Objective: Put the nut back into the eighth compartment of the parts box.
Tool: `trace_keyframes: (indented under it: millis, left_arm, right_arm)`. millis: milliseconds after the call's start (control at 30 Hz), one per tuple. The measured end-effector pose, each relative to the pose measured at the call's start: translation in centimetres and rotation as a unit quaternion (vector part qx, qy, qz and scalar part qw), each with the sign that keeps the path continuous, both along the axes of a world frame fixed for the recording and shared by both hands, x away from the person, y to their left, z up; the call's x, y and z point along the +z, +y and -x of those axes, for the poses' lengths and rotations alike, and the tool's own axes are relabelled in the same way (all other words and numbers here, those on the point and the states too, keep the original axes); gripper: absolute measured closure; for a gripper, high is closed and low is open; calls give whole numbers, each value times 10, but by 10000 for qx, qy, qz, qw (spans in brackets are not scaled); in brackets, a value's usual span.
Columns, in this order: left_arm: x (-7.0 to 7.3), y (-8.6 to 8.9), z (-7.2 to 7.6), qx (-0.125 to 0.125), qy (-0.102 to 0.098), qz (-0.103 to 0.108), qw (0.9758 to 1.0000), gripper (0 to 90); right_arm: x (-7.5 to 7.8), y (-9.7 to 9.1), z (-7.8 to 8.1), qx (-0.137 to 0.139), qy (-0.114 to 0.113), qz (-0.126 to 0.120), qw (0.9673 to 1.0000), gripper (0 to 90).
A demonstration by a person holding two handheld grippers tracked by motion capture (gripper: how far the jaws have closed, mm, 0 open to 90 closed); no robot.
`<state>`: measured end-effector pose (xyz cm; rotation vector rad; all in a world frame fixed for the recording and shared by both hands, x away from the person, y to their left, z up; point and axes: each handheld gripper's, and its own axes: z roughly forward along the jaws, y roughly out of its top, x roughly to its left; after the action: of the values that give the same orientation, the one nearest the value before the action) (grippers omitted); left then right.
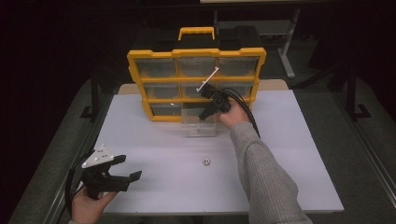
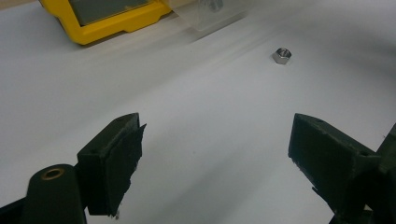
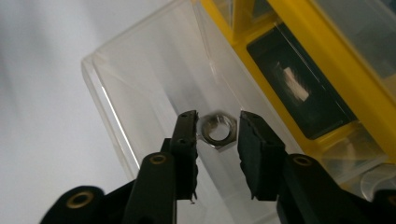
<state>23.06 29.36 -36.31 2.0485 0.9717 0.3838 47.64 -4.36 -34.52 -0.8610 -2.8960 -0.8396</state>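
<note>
My right gripper [image 3: 215, 133] has a steel nut [image 3: 217, 130] between its jaws, with the left pad against one flat and a sliver of gap at the other, so the grip looks just loosened rather than clenched. The nut sits inside the clear drawer [image 3: 140, 93], pulled out of the yellow organizer [image 3: 336, 60]. From the high view I see that gripper [image 1: 208, 110] tilted down into the drawer [image 1: 198, 126], which stands on the white table [image 1: 154, 140] touching the front of the organizer [image 1: 196, 84]. My left gripper [image 1: 125, 173] rests near the table's front left corner, jaws wide apart with nothing between them. A second nut [image 1: 205, 162] lies loose on the table between the two grippers, well apart from both; the left gripper view shows it [image 2: 281, 55] ahead of the spread jaws.
</note>
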Motion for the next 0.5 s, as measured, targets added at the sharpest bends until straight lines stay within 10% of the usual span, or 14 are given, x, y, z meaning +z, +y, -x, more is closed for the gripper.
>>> trace_keyframes:
  millis: [500]
  left_arm:
    - [1,0,0,7,2,2,10000,169]
  right_arm:
    - [20,-15,19,154,-118,-167,9997,614]
